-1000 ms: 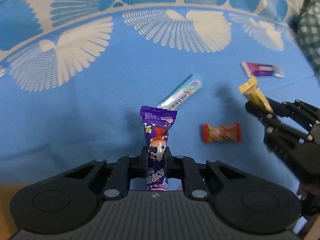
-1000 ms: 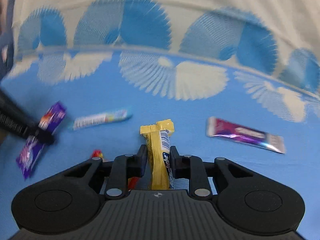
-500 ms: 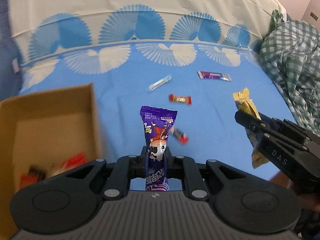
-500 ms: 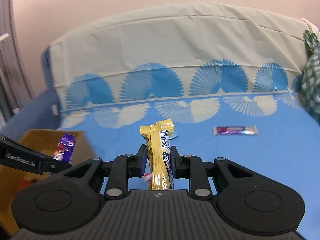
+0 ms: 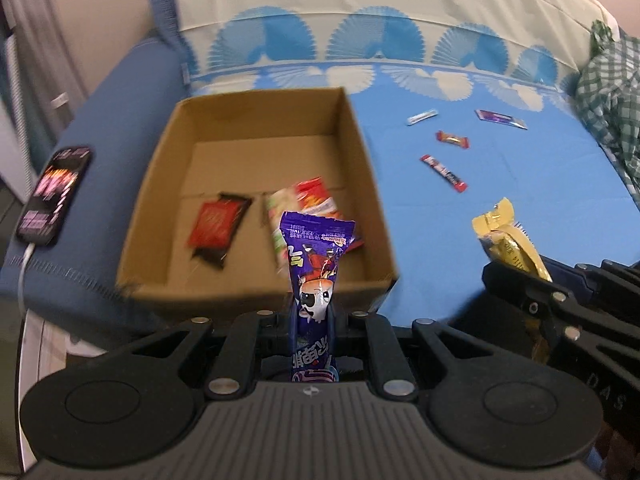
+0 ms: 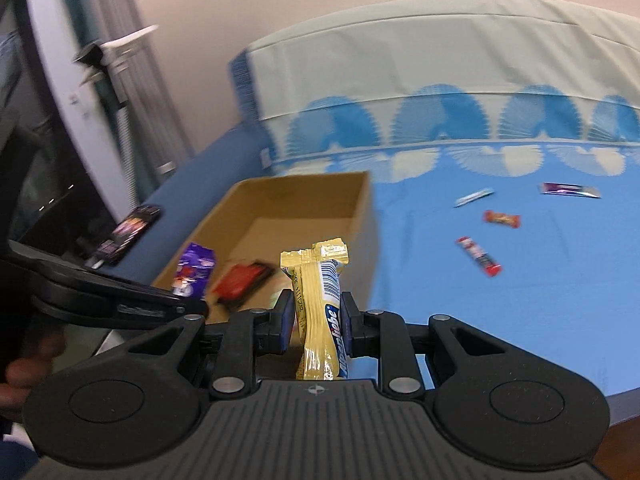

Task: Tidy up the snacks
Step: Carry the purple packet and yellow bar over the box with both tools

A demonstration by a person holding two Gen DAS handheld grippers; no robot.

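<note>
My left gripper [image 5: 312, 312] is shut on a purple snack packet [image 5: 316, 264], held upright at the near edge of an open cardboard box [image 5: 360, 136]. The box holds a red-and-black packet [image 5: 218, 226] and a red-and-green packet [image 5: 308, 204]. My right gripper [image 6: 314, 320] is shut on a yellow snack bar [image 6: 320, 292], just right of the box's near corner [image 6: 360, 208]. It shows in the left wrist view [image 5: 516, 276] with the yellow bar [image 5: 504, 240]. Several small snacks lie on the blue cloth: a red-black stick [image 5: 444, 168], a red candy [image 5: 452, 139], a purple bar [image 5: 500, 118].
A phone [image 5: 54, 192] with a lit screen lies on the dark blue cushion left of the box, with a white cable. A green checked cloth [image 5: 608, 96] is piled at the far right. A white-blue stick [image 5: 422, 117] lies beyond the red candy.
Both grippers have pulled back and swung left with their snacks. The cardboard box has come fully into view in front of them, and the loose snacks now lie farther off to the right.
</note>
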